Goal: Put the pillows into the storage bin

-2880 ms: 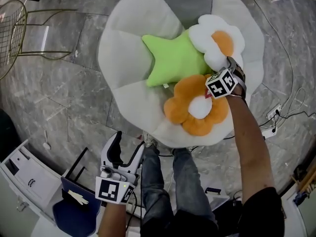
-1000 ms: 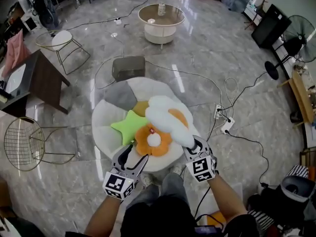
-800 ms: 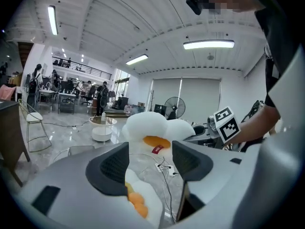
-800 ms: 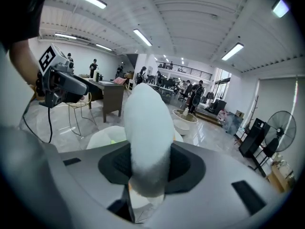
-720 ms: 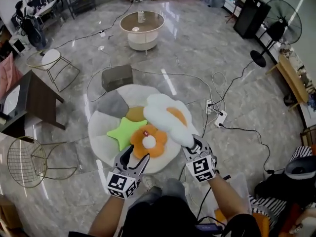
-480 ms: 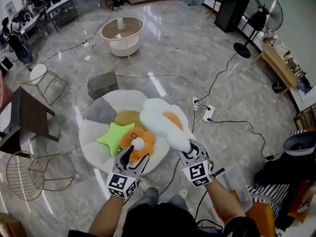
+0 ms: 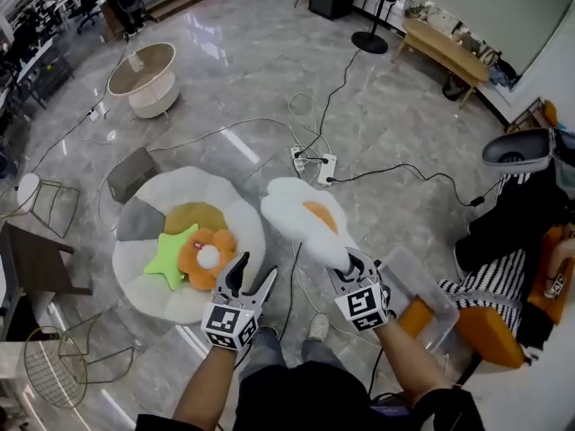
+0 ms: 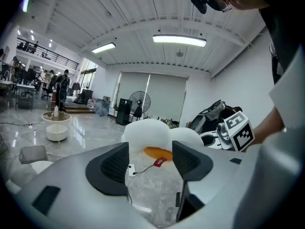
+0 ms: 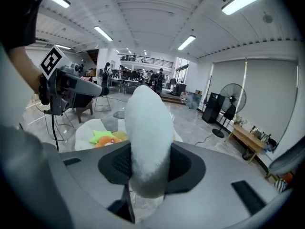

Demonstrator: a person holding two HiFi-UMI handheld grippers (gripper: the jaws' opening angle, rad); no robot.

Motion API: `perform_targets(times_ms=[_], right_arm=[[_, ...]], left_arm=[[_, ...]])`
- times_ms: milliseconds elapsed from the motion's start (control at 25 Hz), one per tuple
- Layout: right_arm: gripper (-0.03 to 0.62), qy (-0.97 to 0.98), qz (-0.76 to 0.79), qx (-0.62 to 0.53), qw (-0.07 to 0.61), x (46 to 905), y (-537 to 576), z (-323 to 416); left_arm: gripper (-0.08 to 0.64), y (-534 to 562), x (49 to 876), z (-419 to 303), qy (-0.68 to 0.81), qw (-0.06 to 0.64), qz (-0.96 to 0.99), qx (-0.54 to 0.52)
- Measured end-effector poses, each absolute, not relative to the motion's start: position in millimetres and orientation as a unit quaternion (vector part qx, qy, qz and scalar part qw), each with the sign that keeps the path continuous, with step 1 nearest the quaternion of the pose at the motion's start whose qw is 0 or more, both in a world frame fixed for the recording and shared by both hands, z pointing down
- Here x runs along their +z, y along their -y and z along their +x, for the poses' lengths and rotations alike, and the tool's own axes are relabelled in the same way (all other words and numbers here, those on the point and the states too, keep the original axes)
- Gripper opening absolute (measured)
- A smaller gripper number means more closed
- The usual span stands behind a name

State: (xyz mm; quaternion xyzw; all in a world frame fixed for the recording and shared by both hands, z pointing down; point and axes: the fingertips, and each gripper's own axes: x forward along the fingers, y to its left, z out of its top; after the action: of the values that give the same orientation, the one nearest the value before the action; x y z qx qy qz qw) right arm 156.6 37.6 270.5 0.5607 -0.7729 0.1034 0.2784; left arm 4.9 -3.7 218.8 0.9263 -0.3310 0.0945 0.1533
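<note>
A white flower pillow held up beside a clear bin.
Glossy grey marble floor, crossed by black cables. The right gripper has its jaws clamped on the plush pillow's edge; the pillow has rounded petals and an orange centre. The left gripper has its jaws apart and empty. On the left, a green star pillow and an orange flower pillow lie on a round padded cushion.
</note>
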Motion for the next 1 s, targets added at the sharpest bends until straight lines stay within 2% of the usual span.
perform_targets(times_ms=[520,1000], right_arm=[[0.169,0.652,0.669,0.208,0.289,329.3,-196.7,303.7],[0.174,0.538,0.730,0.311,0.285,418.1,-294.2,370.7]], left_arm=[[0.301,-87.5,255.0,183.0,0.174,0.162,0.963,0.127],[0.301,-148.2,308.1,250.3,0.077,0.163,0.965,0.191]])
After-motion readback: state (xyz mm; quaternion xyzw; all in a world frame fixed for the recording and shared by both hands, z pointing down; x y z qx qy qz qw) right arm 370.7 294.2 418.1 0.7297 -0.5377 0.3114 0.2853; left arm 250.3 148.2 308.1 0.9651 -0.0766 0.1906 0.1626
